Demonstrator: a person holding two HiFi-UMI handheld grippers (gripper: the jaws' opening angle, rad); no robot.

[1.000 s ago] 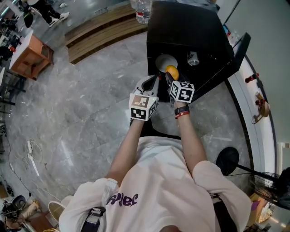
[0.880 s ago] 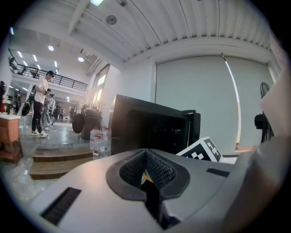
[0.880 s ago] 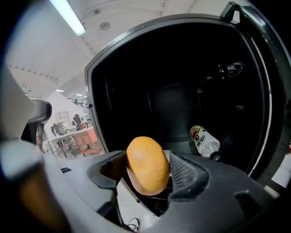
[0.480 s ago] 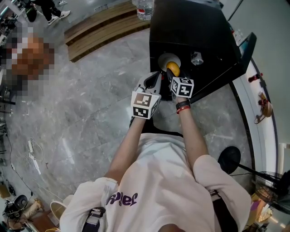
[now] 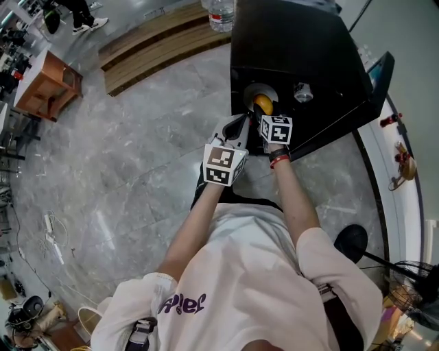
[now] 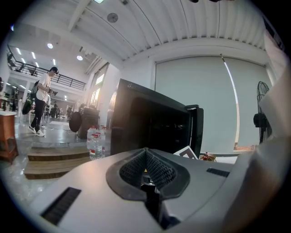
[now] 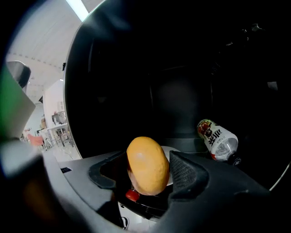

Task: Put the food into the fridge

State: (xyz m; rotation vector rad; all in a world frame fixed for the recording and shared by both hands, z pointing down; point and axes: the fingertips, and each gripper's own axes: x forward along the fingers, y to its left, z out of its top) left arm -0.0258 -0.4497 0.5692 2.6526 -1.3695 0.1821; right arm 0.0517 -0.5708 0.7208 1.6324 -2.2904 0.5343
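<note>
A black fridge (image 5: 302,48) stands with its door (image 5: 363,89) swung open to the right. Inside it lie a white plate (image 5: 255,92) and a clear bottle (image 5: 302,91) on its side. My right gripper (image 5: 264,113) is shut on an orange oval fruit (image 5: 263,104) at the fridge's opening, just above the plate. In the right gripper view the fruit (image 7: 147,165) fills the jaws, with the plate (image 7: 173,150) behind it and the bottle (image 7: 217,139) to the right. My left gripper (image 5: 236,127) hangs beside it, shut and holding nothing; its pads (image 6: 146,157) meet.
A low wooden platform (image 5: 158,41) runs along the floor behind the fridge, with water bottles (image 5: 219,14) on it. A wooden table (image 5: 44,86) stands far left. A fan (image 5: 411,288) and a round black base (image 5: 350,240) are at the right. A person (image 6: 43,100) stands far off.
Both grippers have edged a little forward and right toward the fridge, and the fruit now sits closer over the plate. Neither grip has changed.
</note>
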